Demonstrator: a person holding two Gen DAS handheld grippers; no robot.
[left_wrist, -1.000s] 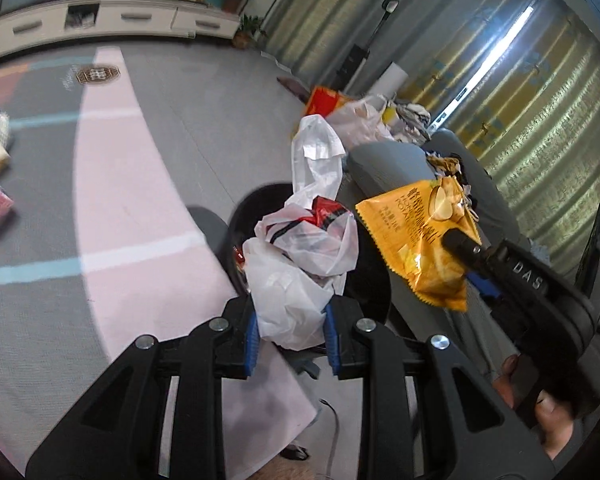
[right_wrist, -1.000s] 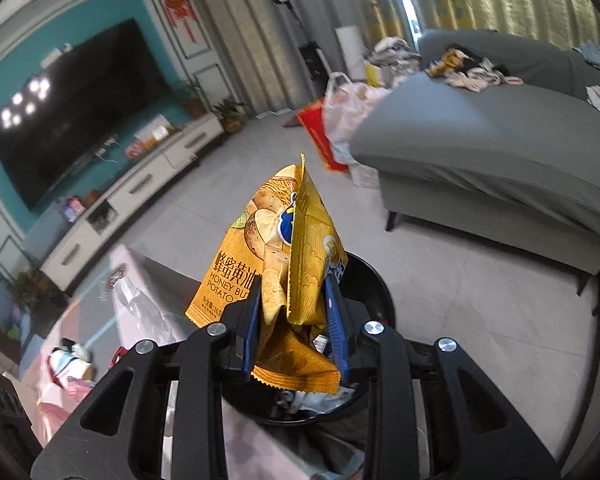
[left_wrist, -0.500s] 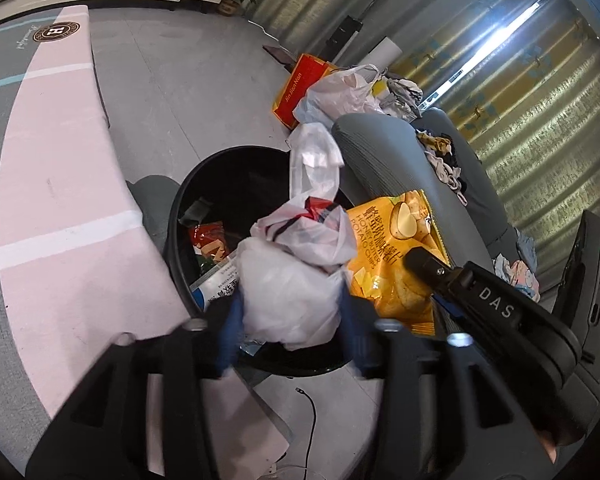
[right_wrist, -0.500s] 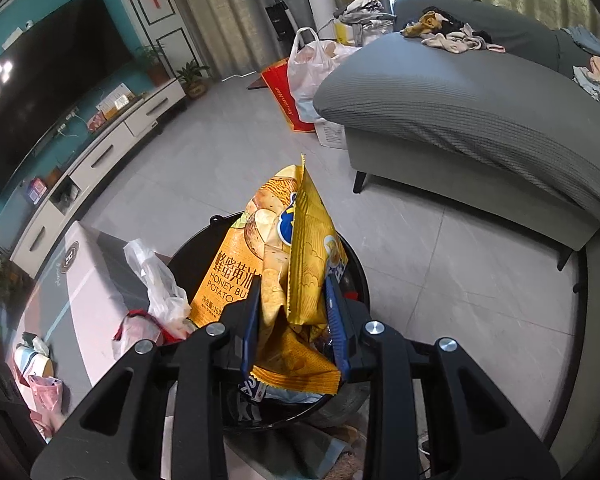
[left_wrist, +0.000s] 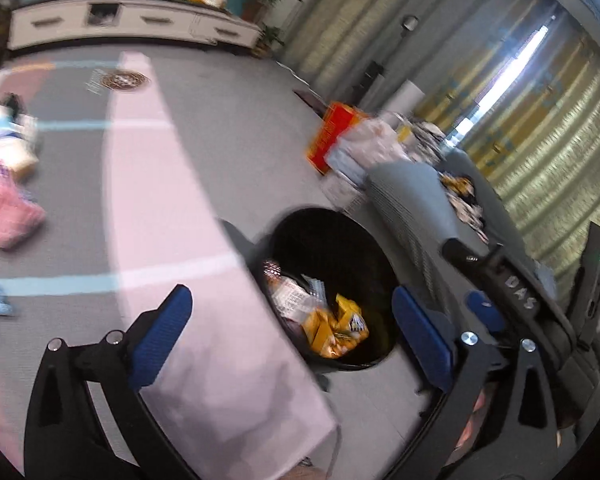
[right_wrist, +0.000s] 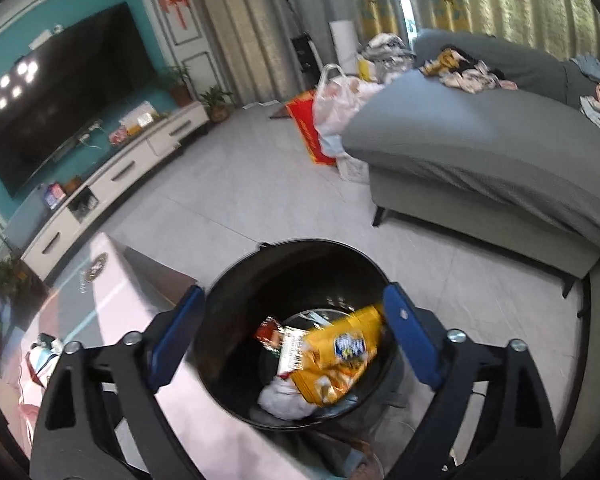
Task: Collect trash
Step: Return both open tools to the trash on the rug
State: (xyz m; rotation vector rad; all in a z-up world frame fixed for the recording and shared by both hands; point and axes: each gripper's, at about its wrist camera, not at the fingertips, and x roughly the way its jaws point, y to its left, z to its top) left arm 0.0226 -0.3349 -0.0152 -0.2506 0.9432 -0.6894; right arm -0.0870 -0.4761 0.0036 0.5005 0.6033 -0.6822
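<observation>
Both bags have dropped since half a second ago: the left gripper (left_wrist: 290,330) and right gripper (right_wrist: 290,338) each stand wide apart with nothing between the pads now, where one was clamped on the white plastic bag and the other on the chip bag. Right below, the black trash bin (right_wrist: 236,280) sits on the floor just off the near edge of the pink mat (left_wrist: 204,344). The yellow chip bag (right_wrist: 336,354) lies inside it on top of the other wrappers, with the white plastic bag (right_wrist: 280,398) scrunched under its near end. So the drop looks done, and the thing to do well now, I'd say, is back straight up and out so a fingertip doesn't catch the rim and tip the bin. Farther out on the mat near its left edge there's a pink packet (left_wrist: 8,216) and some white stuff, probably the next pickup. Way back are the grey sofa (right_wrist: 480,152) and TV cabinet (left_wrist: 132,26).
</observation>
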